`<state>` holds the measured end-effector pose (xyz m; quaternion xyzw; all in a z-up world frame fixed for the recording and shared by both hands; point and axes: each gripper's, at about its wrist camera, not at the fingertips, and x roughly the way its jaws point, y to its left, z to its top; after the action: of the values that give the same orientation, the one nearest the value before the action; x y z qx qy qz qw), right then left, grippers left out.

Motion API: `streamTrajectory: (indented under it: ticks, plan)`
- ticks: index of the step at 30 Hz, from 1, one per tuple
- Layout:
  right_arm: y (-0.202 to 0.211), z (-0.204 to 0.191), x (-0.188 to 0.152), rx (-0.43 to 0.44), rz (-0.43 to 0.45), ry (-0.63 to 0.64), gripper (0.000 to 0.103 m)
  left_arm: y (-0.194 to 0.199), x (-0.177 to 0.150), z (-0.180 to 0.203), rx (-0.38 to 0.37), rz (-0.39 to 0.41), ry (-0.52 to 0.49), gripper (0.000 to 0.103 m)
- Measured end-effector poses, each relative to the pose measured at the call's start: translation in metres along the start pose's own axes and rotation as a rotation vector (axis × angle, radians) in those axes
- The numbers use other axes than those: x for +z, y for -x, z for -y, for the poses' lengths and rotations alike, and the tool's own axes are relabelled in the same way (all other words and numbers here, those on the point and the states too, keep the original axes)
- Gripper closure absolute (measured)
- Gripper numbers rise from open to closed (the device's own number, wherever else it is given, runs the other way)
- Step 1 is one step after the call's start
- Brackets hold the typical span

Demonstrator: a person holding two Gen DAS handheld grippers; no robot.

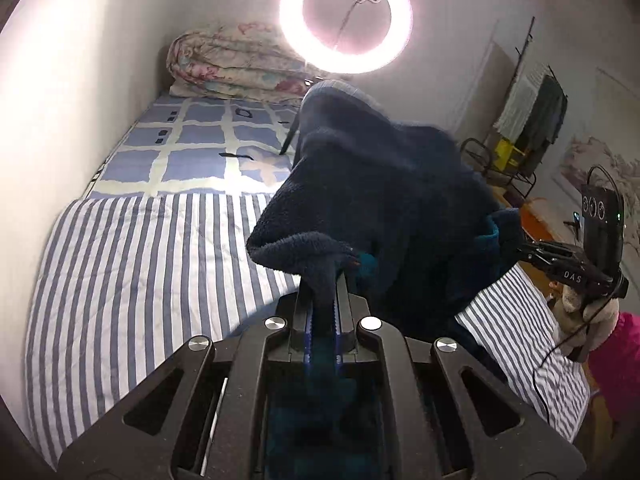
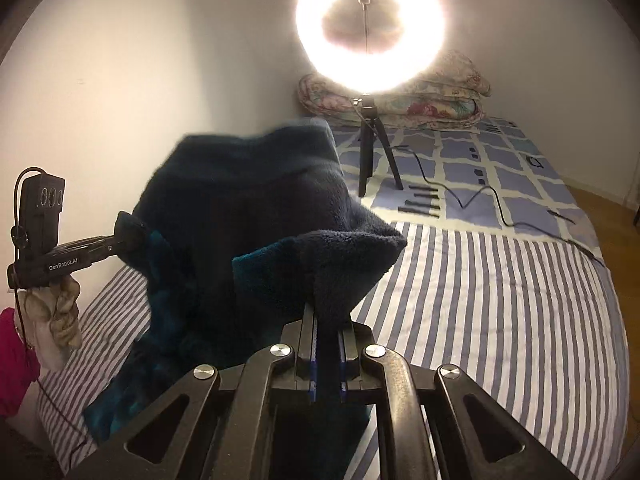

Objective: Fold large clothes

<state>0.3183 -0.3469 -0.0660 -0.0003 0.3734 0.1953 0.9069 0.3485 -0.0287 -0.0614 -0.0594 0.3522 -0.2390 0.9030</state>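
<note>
A large dark navy fleece garment (image 1: 384, 184) is hanging in the air above the striped bed, lifted by two pinched corners at about the same height. Its thick, fuzzy fabric is bunching into deep folds and sagging between those two points, with the lower part trailing down onto the bed. A teal inner side (image 2: 256, 276) is showing where the cloth is turning over near each pinched corner.

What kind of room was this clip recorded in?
Most likely a bedroom in a home: a bed with a striped sheet fills the view, a folded floral quilt lies at its far end, and clothes hang on a rack by the wall.
</note>
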Motion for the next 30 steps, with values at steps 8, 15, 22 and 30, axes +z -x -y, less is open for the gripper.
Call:
streamTrajectory:
  ticks: [8, 15, 22, 30]
  plan:
    - [0.047, -0.031, -0.065, 0.012, -0.066, 0.028, 0.098, 0.054, -0.065, 0.013, 0.007, -0.044, -0.049, 0.098]
    - [0.062, -0.049, -0.132, -0.055, -0.2, 0.05, 0.093, 0.067, -0.137, 0.012, 0.073, -0.201, -0.061, 0.092]
    - [0.149, -0.06, -0.141, -0.092, -0.128, -0.017, 0.078, 0.139, -0.147, 0.024, 0.082, -0.166, -0.01, 0.088]
    - [0.291, -0.117, -0.121, -0.04, 0.065, -0.012, 0.061, 0.278, -0.113, 0.085, -0.003, 0.015, -0.036, 0.05]
